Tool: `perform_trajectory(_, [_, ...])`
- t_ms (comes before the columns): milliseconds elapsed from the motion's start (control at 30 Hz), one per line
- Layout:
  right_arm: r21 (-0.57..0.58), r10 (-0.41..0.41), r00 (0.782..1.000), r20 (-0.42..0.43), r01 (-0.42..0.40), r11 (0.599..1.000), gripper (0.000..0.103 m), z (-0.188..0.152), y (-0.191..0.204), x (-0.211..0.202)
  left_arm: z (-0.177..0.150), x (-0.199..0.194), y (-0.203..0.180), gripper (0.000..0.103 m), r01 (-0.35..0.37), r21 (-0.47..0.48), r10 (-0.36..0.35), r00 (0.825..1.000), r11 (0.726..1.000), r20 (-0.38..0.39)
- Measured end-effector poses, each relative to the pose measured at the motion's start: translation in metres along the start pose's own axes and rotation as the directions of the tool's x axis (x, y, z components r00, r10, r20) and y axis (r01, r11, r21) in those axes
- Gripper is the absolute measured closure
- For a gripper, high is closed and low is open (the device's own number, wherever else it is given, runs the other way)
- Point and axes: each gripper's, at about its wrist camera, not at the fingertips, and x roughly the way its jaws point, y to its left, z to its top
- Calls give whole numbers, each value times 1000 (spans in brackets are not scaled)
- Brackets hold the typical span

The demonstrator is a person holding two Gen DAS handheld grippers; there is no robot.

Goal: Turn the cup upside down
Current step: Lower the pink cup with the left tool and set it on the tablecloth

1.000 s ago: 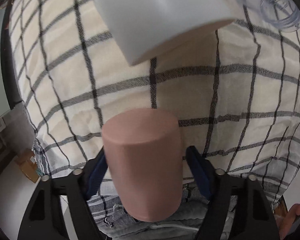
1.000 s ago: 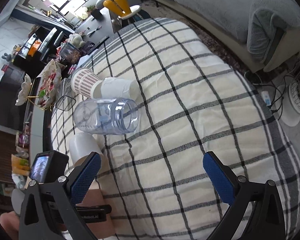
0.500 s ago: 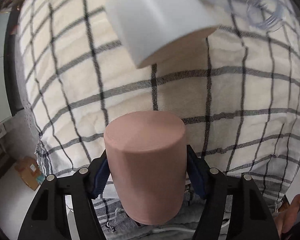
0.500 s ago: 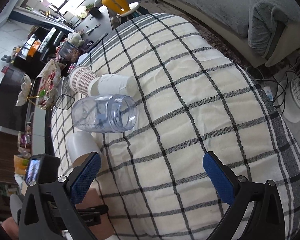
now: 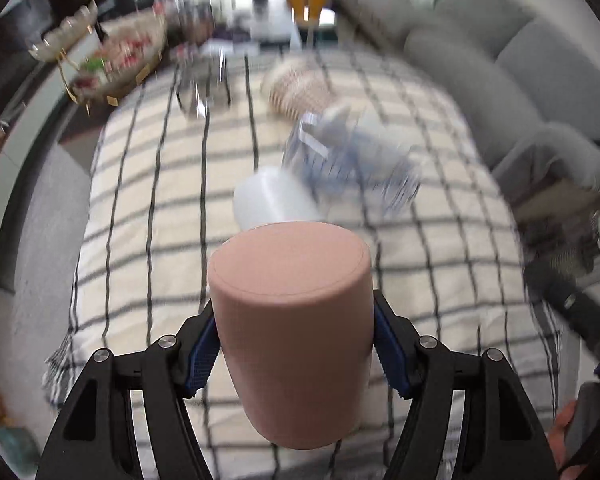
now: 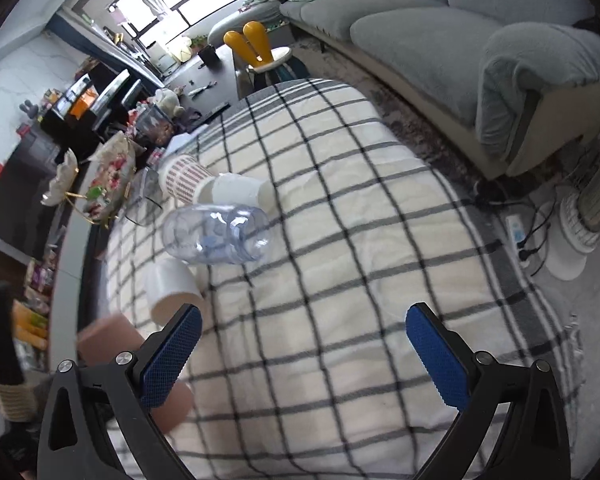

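My left gripper (image 5: 294, 354) is shut on a pink cup (image 5: 292, 320), its blue pads pressed on both sides. The cup's closed flat base faces up and away from the camera, and its mouth is hidden below. It hangs over the near edge of the checked tablecloth (image 5: 160, 208). The same pink cup shows at the lower left of the right wrist view (image 6: 108, 338), partly behind a finger. My right gripper (image 6: 300, 354) is open and empty above the near part of the cloth (image 6: 340, 280).
A white cup (image 6: 170, 288) lies on its side near the pink cup, also in the left wrist view (image 5: 272, 200). A clear plastic jar (image 6: 216, 234) lies beyond it, then another white cup (image 6: 240, 192) and a patterned cup (image 6: 180, 176). A grey sofa (image 6: 440, 24) stands to the right.
The left gripper has closed on the pink cup and tilted up sharply, so its view swung from the cloth below to the whole table. The right gripper has drifted slightly back.
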Motion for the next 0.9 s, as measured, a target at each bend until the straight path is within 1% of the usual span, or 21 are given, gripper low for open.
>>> perform_trajectory(67, [-9,-36,999,23,36,999,1,-6,-9,-5,-10,6,-6,35,24,6,-25,996,1000,84])
perform_trajectory(100, [-11,-50,998,33,51,999,1,-9,-12,-7,-15,5,-10,35,36,16,-38,989,999,140])
perform_trajectory(133, [-13,-74,996,45,75,997,1,-12,-17,-9,-17,8,-14,35,36,28,-40,983,999,177])
perform_trajectory(200, [-13,-109,992,59,110,994,1,-19,-25,-11,-21,17,-18,35,21,50,-33,967,999,253])
perform_trajectory(300, [-3,-147,987,72,147,989,1,-28,-36,-11,-28,32,-19,35,28,44,-40,951,999,307])
perform_trajectory(367, [0,-152,986,68,153,988,1,-34,-39,-11,-32,40,-20,35,21,44,-35,940,999,339])
perform_trajectory(467, [-12,-155,986,65,156,988,1,-38,-38,-14,-39,46,-25,35,7,66,-32,918,998,396])
perform_trajectory(533, [-26,-162,984,73,164,986,1,-40,-34,-17,-46,47,-31,35,-14,88,-24,909,996,416])
perform_trajectory(633, [-37,-161,984,77,164,986,1,-41,-30,-18,-53,55,-34,35,-45,99,0,909,994,418])
perform_trajectory(667, [-39,-160,984,76,163,986,1,-41,-30,-19,-55,55,-35,35,-57,99,9,904,993,428])
perform_trajectory(800, [-36,-154,985,73,157,987,1,-42,-30,-21,-57,54,-37,34,-78,104,27,906,992,422])
perform_trajectory(833, [-31,-152,986,74,154,988,1,-43,-31,-22,-58,52,-37,31,-82,101,31,903,991,429])
perform_trajectory(867, [-28,-151,986,74,153,988,1,-43,-32,-23,-59,49,-37,25,-86,100,34,899,991,437])
perform_trajectory(900, [-26,-150,986,74,152,988,1,-44,-32,-23,-60,47,-37,22,-89,99,36,896,991,443])
